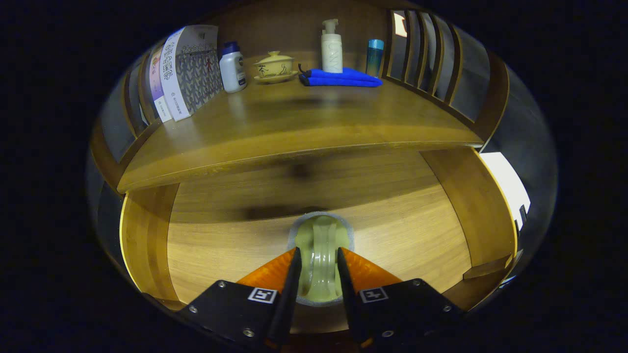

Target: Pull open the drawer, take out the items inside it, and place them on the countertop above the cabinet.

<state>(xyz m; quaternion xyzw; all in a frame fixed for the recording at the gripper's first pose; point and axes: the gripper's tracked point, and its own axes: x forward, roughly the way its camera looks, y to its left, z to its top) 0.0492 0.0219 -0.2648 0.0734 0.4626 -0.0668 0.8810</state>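
In the open drawer (147,240), gripper (317,264)-clamped pale green bottle (321,250), lengthwise along fingers.

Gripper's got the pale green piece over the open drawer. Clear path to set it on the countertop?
Probably yes: gripper is shut on the pale green piece, and the countertop's front stretch is bare; bottles and cloth sit at the back.

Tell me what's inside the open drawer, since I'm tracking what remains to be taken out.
One pale green ring-shaped item sits in the drawer, clamped between the gripper fingers. The rest of the visible floor is bare wood. The countertop overhangs and hides the drawer's back.
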